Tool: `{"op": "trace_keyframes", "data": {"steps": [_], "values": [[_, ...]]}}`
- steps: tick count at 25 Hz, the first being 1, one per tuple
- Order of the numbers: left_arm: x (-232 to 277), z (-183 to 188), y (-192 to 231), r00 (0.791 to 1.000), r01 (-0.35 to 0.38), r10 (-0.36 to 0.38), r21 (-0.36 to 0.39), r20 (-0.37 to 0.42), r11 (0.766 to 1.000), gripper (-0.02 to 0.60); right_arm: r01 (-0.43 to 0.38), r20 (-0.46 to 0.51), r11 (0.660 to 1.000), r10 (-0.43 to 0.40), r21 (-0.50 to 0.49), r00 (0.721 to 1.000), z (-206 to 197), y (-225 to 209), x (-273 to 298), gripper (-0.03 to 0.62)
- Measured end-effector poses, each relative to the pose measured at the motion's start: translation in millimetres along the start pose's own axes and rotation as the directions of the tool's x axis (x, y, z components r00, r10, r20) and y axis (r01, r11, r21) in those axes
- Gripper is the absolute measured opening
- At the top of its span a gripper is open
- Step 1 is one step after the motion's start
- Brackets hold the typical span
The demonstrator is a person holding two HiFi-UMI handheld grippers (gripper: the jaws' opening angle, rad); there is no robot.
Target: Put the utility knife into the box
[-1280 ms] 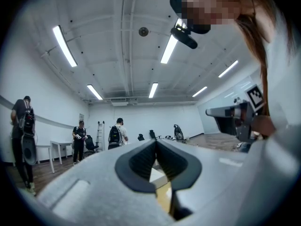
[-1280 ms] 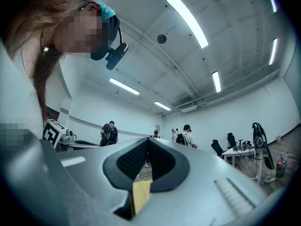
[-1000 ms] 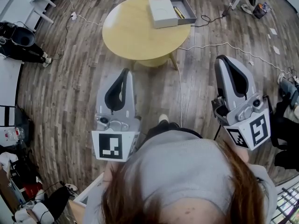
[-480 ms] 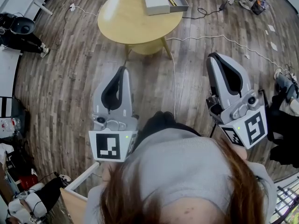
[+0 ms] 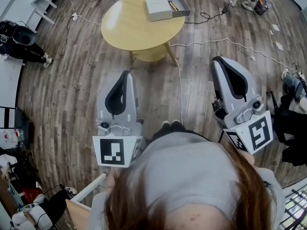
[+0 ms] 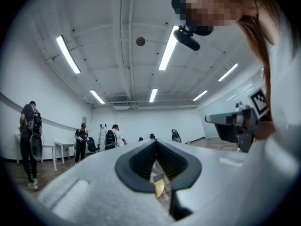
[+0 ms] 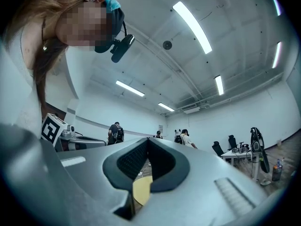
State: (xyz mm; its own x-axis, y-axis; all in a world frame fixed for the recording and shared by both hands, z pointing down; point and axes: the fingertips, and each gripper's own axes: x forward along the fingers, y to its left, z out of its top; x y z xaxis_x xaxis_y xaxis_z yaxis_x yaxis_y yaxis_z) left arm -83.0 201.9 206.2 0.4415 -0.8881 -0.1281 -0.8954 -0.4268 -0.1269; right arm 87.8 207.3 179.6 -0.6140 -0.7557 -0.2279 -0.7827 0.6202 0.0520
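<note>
Utility knife [image 5: 173, 5] lying in grey box [image 5: 182, 3], long axis near-to-far.

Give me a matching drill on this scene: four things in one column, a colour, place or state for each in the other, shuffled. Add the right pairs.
Things:
1. table
2. box
3. right gripper
4. cable

Descriptions:
a. jaws shut, nothing between them
b. grey, lying open on the table's far side
c. white, trailing across the wooden floor
d. round, pale yellow top

Pairs: 1-d, 2-b, 3-a, 4-c
</note>
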Motion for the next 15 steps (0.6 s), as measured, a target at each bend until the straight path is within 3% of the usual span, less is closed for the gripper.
{"op": "trace_keyframes", "data": {"steps": [15], "values": [[-3.3, 1.8, -0.6, 1.0, 0.002, -0.002, -0.006, 0.003, 1.0, -0.006, -0.009, -0.036, 1.0, 0.009, 0.01, 0.999, -8.4, 4.4, 4.3, 0.005]]}}
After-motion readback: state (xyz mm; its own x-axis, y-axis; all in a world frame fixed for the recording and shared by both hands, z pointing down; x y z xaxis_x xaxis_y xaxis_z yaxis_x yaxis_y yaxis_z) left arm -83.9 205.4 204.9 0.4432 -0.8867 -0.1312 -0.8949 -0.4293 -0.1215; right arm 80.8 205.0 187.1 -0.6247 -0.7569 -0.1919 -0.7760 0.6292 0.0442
